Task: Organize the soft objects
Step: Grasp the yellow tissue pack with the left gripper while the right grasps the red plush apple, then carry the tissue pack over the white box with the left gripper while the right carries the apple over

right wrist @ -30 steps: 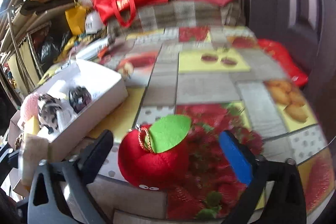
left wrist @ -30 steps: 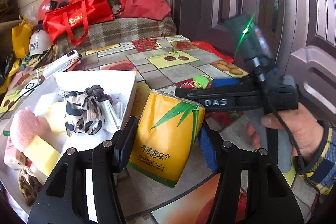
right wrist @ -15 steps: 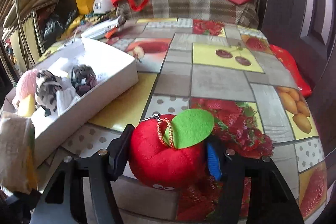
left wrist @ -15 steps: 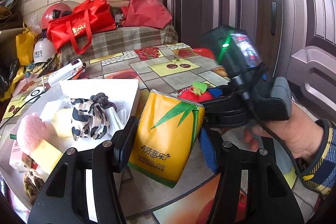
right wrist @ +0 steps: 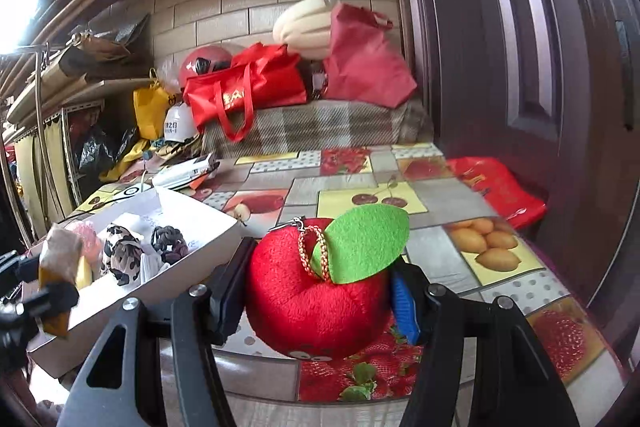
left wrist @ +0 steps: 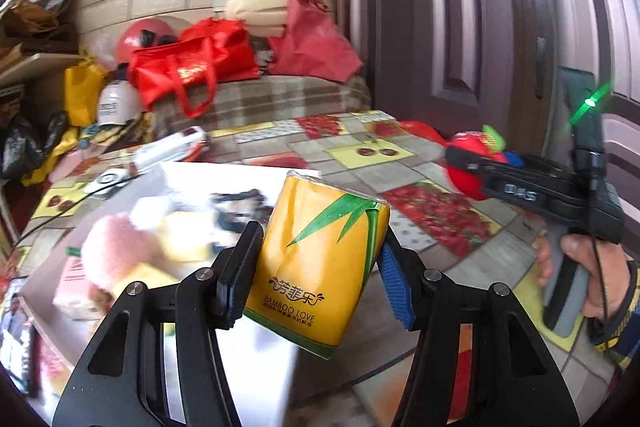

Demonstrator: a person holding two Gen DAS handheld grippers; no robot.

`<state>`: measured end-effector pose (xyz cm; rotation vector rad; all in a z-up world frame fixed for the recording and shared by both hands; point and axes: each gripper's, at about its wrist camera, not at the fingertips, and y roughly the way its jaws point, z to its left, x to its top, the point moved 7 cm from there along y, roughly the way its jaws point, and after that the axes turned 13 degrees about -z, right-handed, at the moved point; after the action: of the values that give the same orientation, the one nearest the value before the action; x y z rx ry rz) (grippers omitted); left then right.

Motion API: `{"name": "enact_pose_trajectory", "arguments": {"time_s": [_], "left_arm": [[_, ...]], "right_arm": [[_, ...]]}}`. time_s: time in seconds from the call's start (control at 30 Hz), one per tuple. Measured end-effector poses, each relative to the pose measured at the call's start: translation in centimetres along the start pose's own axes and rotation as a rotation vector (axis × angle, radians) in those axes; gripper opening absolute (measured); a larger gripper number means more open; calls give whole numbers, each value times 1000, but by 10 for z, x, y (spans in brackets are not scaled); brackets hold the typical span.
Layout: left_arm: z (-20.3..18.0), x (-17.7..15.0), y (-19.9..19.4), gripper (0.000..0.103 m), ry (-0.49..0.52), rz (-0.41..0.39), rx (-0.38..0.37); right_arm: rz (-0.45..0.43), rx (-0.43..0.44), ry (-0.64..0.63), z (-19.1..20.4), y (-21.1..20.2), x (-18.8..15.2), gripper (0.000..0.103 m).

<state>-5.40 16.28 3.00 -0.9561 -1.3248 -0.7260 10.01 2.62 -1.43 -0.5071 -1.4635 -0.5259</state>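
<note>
Left gripper (left wrist: 316, 271): clamped on a yellow tissue pack (left wrist: 320, 259), pads pressed against both its sides, the pack tilted and off the surface (left wrist: 360, 151).
Left wrist view, white box (left wrist: 240, 175): lay at 9 o'clock of the pack, blurred, with a pink plush (left wrist: 112, 247) and other soft things inside.
Left wrist view, right gripper (left wrist: 484, 163): reached in from 3 o'clock, held by a hand (left wrist: 580, 259), with the red plush apple (left wrist: 468, 171) at its tip.
Right gripper (right wrist: 320, 291): closed on the red plush apple (right wrist: 316, 291), pads squeezing both its sides, green felt leaf (right wrist: 364, 243) on top.
Right wrist view, white box (right wrist: 192, 259): sat on the surface (right wrist: 440, 195) at 9 o'clock of the apple, holding a leopard-print scrunchie (right wrist: 120, 255) and a dark scrunchie (right wrist: 170, 245).
Right wrist view, tissue pack (right wrist: 60, 267): at 9 o'clock, near the frame's edge, above the box's near end.
</note>
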Motion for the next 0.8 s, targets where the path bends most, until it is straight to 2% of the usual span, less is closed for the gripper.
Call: {"name": "enact_pose_trajectory", "arguments": {"time_s": [0.17,0.4,0.57,0.8], "left_arm": [[41,1,-16,57,-8,-49,117],[93,-2,-28,57,-69,-74,237],[109,-1,-32,57,-65,-95,296],[128,0,-27,57,-63,-98,337]], "right_arm": [[-53,-18,-4,3,-8,5,61],[-57,0,-18,15,-10,4,61],[-53,25,-16,27,-7,2,61],[-46,69,-42,51,0,1,61]]}}
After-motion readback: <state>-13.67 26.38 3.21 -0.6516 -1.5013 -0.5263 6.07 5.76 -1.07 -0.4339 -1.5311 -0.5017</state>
